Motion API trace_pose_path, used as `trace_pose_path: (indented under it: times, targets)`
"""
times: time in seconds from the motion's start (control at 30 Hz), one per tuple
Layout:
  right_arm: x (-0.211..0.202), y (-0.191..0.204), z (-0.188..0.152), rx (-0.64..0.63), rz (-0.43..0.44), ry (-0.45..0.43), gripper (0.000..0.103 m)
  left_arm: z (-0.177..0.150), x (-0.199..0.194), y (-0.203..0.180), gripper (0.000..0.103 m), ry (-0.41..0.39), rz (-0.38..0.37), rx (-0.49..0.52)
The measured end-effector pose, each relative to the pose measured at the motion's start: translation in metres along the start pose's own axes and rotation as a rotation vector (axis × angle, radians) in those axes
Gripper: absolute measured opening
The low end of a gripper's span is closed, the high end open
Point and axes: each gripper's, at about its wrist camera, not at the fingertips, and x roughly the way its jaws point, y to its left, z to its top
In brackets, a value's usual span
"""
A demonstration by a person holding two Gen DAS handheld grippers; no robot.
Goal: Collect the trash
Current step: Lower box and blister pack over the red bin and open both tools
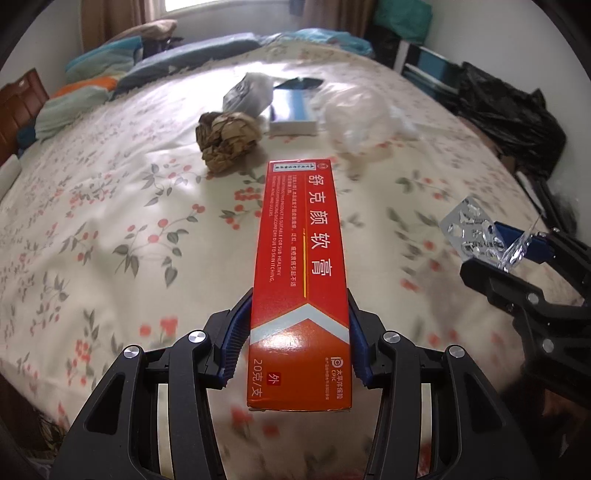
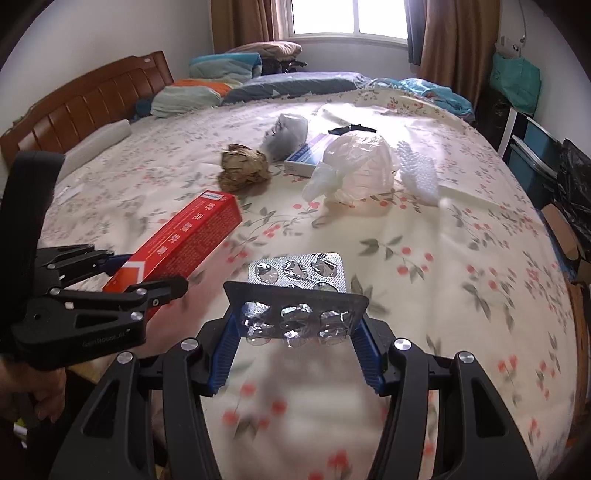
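My left gripper (image 1: 300, 325) is shut on a long red ointment box (image 1: 301, 273) and holds it above the floral bedspread; the box also shows in the right wrist view (image 2: 184, 240). My right gripper (image 2: 295, 328) is shut on a used silver blister pack (image 2: 299, 291), which also shows in the left wrist view (image 1: 472, 232). On the bed farther off lie a crumpled brown paper ball (image 2: 243, 166), a grey crumpled bag (image 2: 288, 134), a blue-white box (image 2: 306, 157), a clear plastic bag (image 2: 354, 166) and a white brush-like item (image 2: 417, 170).
The bed (image 2: 443, 277) fills both views, with pillows and folded blankets (image 2: 207, 85) at the headboard (image 2: 92, 99). A black bag (image 1: 517, 114) and blue bins (image 2: 535, 158) stand off the bed's right side. A window (image 2: 347, 18) is behind.
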Motion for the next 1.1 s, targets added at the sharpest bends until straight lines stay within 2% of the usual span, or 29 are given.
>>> trace_pose_path:
  times: [0.27,0.4,0.57,0.77,0.9,1.1]
  targets:
    - [-0.082,0.015,-0.044,0.005,0.030,-0.041,0.056,-0.049,-0.074,-0.024,0.047,-0.026,-0.036,0.054]
    - [-0.113,0.026,-0.068,0.000,0.042,-0.042,0.056,-0.084,-0.104,-0.037,0.047,-0.011,-0.061,0.086]
    - [-0.133,0.042,-0.106,0.000,0.062,-0.013,0.056,-0.129,-0.122,-0.047,0.048,0.032,-0.090,0.106]
    - [-0.128,0.055,-0.154,0.007,0.082,0.072,0.056,-0.177,-0.118,-0.057,0.048,0.118,-0.115,0.124]
    - [-0.111,0.061,-0.181,0.003,0.093,0.140,0.056,-0.208,-0.098,-0.063,0.048,0.204,-0.122,0.139]
    - [-0.074,0.063,-0.212,-0.006,0.102,0.261,0.056,-0.232,-0.060,-0.062,0.048,0.314,-0.111,0.151]
